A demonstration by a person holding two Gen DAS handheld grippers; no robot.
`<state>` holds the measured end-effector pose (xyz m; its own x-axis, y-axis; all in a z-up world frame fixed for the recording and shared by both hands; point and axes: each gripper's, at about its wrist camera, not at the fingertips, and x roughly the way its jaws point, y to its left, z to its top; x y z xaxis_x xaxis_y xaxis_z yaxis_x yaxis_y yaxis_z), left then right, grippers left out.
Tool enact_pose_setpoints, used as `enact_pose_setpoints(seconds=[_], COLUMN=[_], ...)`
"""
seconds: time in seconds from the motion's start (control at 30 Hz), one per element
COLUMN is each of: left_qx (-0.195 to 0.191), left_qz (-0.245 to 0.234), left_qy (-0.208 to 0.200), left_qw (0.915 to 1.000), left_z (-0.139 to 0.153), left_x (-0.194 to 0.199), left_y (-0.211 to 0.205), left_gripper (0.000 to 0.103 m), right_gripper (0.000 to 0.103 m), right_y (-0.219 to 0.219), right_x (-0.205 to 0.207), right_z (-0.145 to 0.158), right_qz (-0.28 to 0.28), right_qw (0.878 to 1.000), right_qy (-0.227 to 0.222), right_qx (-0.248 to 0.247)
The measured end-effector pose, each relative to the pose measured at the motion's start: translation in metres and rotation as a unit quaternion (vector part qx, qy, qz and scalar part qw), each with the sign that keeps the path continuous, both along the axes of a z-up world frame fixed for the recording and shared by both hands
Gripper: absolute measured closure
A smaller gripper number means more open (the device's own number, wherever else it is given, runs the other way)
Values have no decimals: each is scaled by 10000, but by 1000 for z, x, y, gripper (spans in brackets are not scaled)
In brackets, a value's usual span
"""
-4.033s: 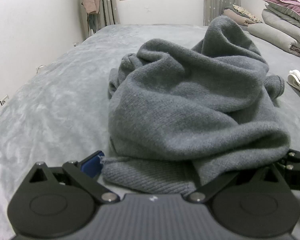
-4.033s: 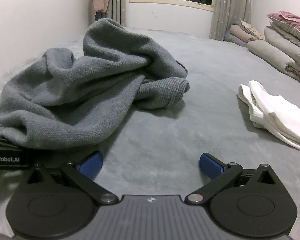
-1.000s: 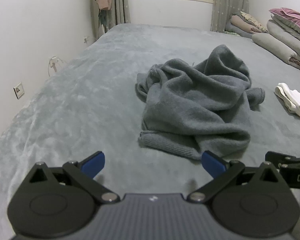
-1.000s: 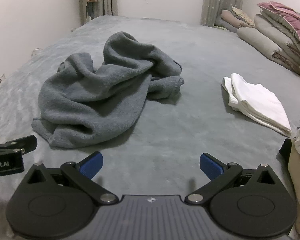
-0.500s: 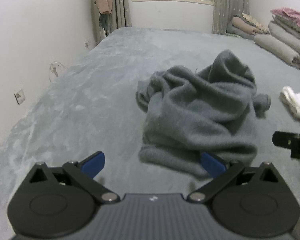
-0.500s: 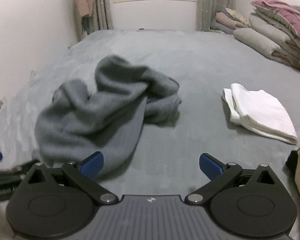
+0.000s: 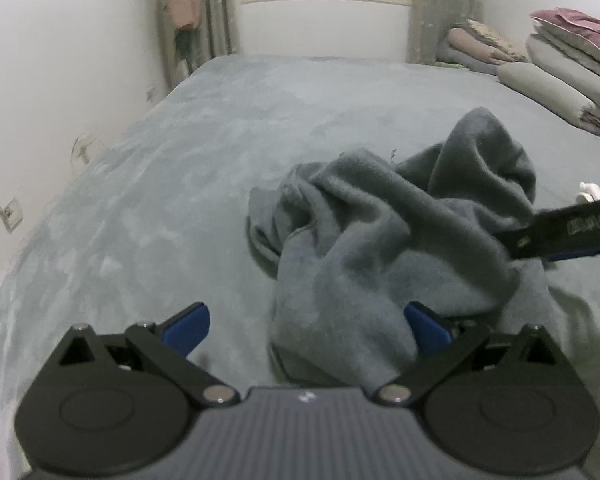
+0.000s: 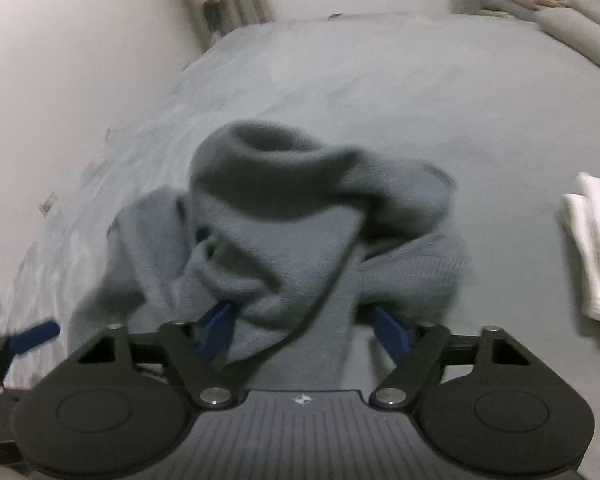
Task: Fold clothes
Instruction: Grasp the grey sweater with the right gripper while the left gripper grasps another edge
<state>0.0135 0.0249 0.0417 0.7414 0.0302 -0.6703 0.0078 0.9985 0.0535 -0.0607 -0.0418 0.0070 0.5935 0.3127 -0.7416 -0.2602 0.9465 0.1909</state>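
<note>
**Both grippers spread wide at the grey sweater**

Plainly, the left gripper [image 7: 306,330] has its blue-tipped fingers [image 7: 186,326] spread wide and clamps nothing; the near hem of the grey sweater [image 7: 384,248] lies between them, with the right-hand tip pressed against the knit. The right gripper [image 8: 302,326] also stands well open, its blue fingers [image 8: 216,326] set either side of a fold of the same sweater [image 8: 300,220], whose cloth drapes over the inner edges of both tips. That view is blurred, so whether the cloth is pinched cannot be told; the gap between the tips stays broad.

From the left wrist view, the right gripper's black body [image 7: 568,232] reaches in from the right, against the sweater's far side. The sweater sits crumpled in a heap on the grey bed [image 7: 188,184], toward its near edge. A folded white garment [image 8: 596,248] lies apart from it, by the bed's right edge. Stacked bedding [image 7: 556,68] fills the far right corner.
</note>
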Motion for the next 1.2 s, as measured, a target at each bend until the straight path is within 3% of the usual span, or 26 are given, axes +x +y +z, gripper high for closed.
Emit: enact_pose_setpoints(seconds=[0.03, 0.1, 0.13, 0.23, 0.4, 0.53, 0.67, 0.73, 0.83, 0.9, 0.93, 1.0, 1.1, 1.2], left_qx=[21, -71, -183, -361, -523, -652, -726, -698, -665, -692, -709, -729, -819, -839], left_qz=[1, 18, 20, 19, -180, -294, -466, -553, -651, -670, -678, -696, -788, -977], left_qy=[-14, 42, 79, 20, -134, -55, -61, -90, 34, 128, 137, 91, 25, 19], left_qw=[10000, 10000, 9998, 9993, 9984, 9974, 9963, 9960, 9957, 9953, 9951, 9949, 9935, 9917], left_z=[-1, -3, -2, 5, 17, 18, 22, 22, 16, 13, 13, 15, 18, 18], left_x=[2, 4, 4, 0, -8, -9, -13, -15, -15, -14, -14, -17, -22, -29], left_y=[1, 5, 9, 19, 28, 28, 25, 24, 23, 23, 23, 24, 23, 14], left_gripper=[0, 0, 0, 0, 0, 0, 0, 0, 0, 0, 0, 0, 0, 0], right_gripper=[45, 86, 86, 91, 92, 94, 101, 101, 93, 65, 57, 27, 23, 23], right_y=[8, 18, 19, 6, -16, -26, -22, -9, 11, 13, 5, -11, -34, -42], right_x=[-2, -8, -11, -48, -110, -169, -236, -248, -236, -226, -224, -222, -231, -228], right_z=[-2, -4, -5, 31, 91, 140, 180, 186, 158, 134, 124, 104, 66, 39], right_qz=[121, 221, 192, 101, -51, 19, 227, 481, 557, 245, 70, -241, -559, -489], right_qw=[9998, 9991, 9991, 9960, 9808, 9592, 9273, 9318, 9572, 9703, 9742, 9810, 9901, 9955], right_qy=[-83, -231, -288, -892, -1901, -2731, -3604, -3466, -2817, -2407, -2255, -1916, -1216, -588], right_qx=[-136, -272, -260, -3, 431, 735, 983, 968, 376, -15, -63, -157, -422, -562])
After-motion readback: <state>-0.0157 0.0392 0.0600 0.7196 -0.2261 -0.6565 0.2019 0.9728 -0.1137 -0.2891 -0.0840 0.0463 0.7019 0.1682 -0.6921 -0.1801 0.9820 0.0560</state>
